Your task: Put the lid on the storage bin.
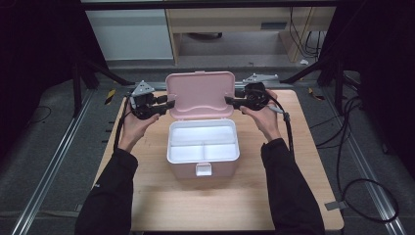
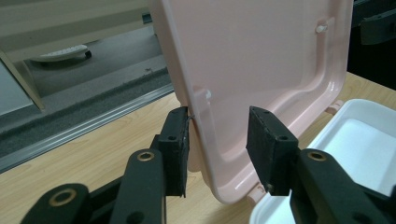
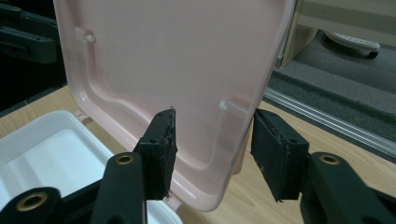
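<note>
**Lid up, both grippers at its edges**

The pink box (image 1: 203,147) sits mid-surface (image 1: 147,196) with its lid (image 1: 200,95) standing nearly upright at the back, inside face toward the person, long side running left to right. The white tray (image 1: 203,142) inside lies exposed, so opening looks done or nearly so. The left gripper (image 2: 217,140) straddles the lid's left edge, jaws apart, one pad touching. The right gripper (image 3: 212,149) straddles the right edge, jaws apart, not pinching. What remains, I'd judge, is letting go or swinging it down.
</note>
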### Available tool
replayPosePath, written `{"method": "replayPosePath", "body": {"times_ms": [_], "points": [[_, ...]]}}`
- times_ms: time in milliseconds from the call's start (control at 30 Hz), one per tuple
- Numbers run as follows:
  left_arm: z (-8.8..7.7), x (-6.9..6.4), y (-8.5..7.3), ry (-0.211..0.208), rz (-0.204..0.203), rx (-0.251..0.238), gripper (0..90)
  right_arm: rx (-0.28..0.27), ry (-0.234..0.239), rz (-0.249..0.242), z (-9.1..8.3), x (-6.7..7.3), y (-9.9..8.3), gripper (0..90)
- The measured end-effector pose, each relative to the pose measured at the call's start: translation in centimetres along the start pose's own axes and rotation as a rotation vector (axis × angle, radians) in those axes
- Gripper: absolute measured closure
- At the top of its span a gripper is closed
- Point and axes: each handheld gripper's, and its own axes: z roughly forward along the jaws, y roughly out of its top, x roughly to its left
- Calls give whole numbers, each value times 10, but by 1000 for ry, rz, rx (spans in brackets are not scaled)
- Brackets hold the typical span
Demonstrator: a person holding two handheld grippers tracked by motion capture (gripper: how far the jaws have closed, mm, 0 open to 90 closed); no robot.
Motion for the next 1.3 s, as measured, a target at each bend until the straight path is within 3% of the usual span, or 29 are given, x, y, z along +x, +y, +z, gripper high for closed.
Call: {"method": "replayPosePath", "body": {"times_ms": [167,267,633,967,1300], "points": [[-8,-5,-2,-3,5,4,621,10,-12,-19,-13,9,1,557],[-14,-10,-2,0,-14,9,650,16,-12,-25,-19,12,-2,595],[-31,-26,-7,17,11,18,704,83,-53,-86,-32,27,-4,692],[-45,-43,-16,21,42,37,716,94,-52,-93,-46,38,-16,776],[-55,-59,-30,33,76,54,720,90,-28,-99,-58,49,-37,777]]}}
